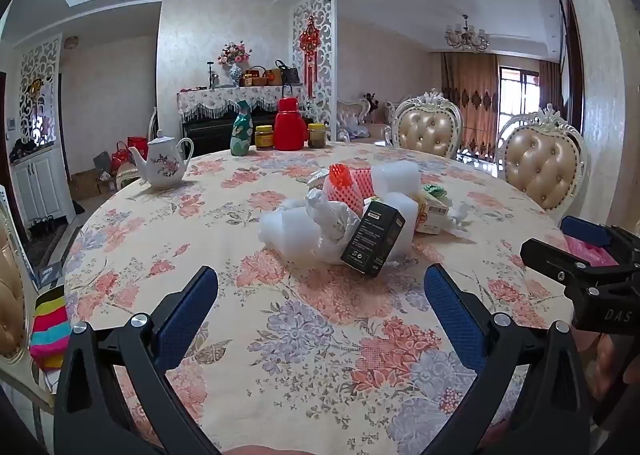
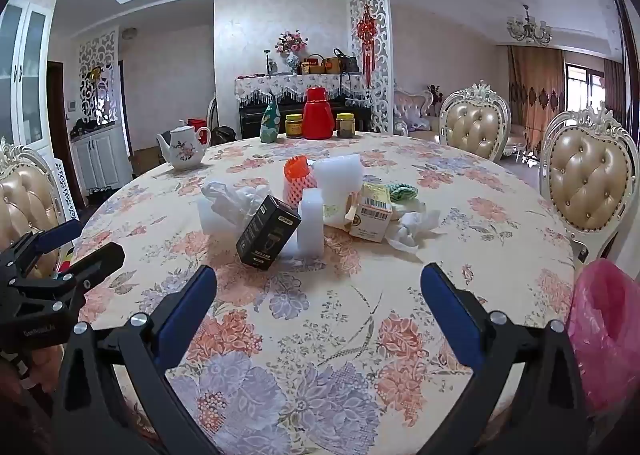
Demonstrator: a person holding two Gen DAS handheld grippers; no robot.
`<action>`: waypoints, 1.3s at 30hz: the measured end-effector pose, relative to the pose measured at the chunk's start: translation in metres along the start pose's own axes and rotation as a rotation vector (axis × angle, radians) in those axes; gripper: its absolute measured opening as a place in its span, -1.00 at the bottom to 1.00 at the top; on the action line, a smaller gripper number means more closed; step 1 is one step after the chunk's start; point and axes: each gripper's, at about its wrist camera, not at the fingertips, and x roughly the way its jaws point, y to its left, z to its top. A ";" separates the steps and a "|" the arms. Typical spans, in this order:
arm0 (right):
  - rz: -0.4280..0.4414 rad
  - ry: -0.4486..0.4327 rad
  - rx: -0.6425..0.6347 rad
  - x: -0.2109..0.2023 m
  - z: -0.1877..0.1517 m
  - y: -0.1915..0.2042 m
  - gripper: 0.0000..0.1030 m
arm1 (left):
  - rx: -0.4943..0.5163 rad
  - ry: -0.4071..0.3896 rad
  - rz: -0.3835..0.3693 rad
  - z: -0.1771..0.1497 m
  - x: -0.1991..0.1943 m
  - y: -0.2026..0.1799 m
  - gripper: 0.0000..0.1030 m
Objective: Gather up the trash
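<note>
Both sets of tongs, left (image 1: 320, 295) and right (image 2: 318, 291), hang spread wide and empty above a round bench covered in a floral cloth (image 2: 320, 335), touching nothing. The trash sits heaped mid-bench: a tilted black cardboard box (image 2: 268, 231), white foam blocks (image 2: 312, 227), orange foam netting (image 2: 296, 179), a barcoded yellow carton (image 2: 370, 217) and crumpled white tissue (image 2: 412, 231). A pink plastic bag (image 2: 604, 331) hangs at the bench's right edge. Beyond stand a white floral teapot (image 2: 186, 149) and a red thermos jug (image 2: 317, 113).
</note>
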 end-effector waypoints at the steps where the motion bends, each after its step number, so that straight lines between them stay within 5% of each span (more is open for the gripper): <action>1: -0.001 -0.001 0.001 0.000 0.000 0.000 0.92 | -0.004 -0.003 -0.002 0.000 0.000 0.000 0.88; 39: 0.012 0.002 0.024 0.000 0.002 -0.006 0.92 | -0.010 0.007 -0.009 -0.003 0.000 -0.005 0.88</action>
